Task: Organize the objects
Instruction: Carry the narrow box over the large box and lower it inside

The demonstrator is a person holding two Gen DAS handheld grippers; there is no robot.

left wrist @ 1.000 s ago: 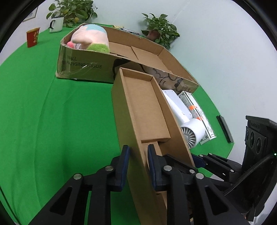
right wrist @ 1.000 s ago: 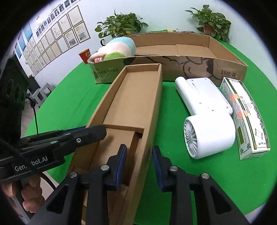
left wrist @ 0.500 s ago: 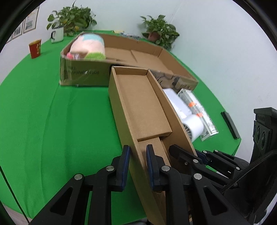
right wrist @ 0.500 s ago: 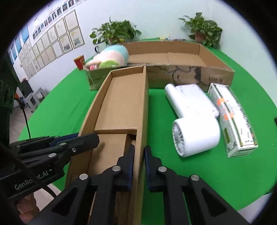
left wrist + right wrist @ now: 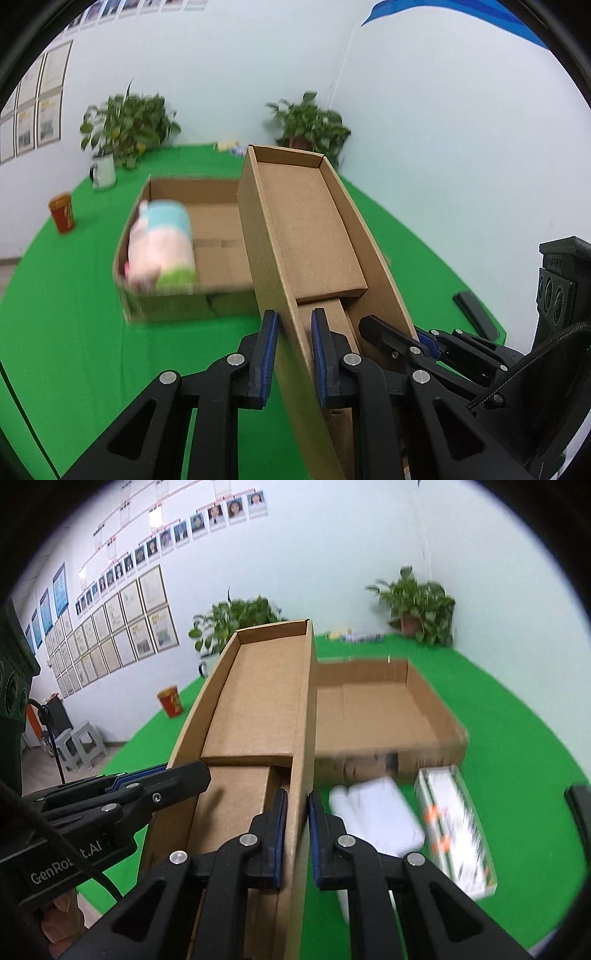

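Left view: the left tool pinches one wall of the one long carton, held above the green bench, hiding part of the one tray box with one plush toy. Right view: the right tool pinches the opposite wall; one white dryer and one packet lie beside two plants.

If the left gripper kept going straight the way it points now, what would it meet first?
The left gripper is shut on the near side wall of the long cardboard box, which would travel with it. Beyond, the line seems to lead to the wide shallow carton holding the plush toy; depth is unclear.
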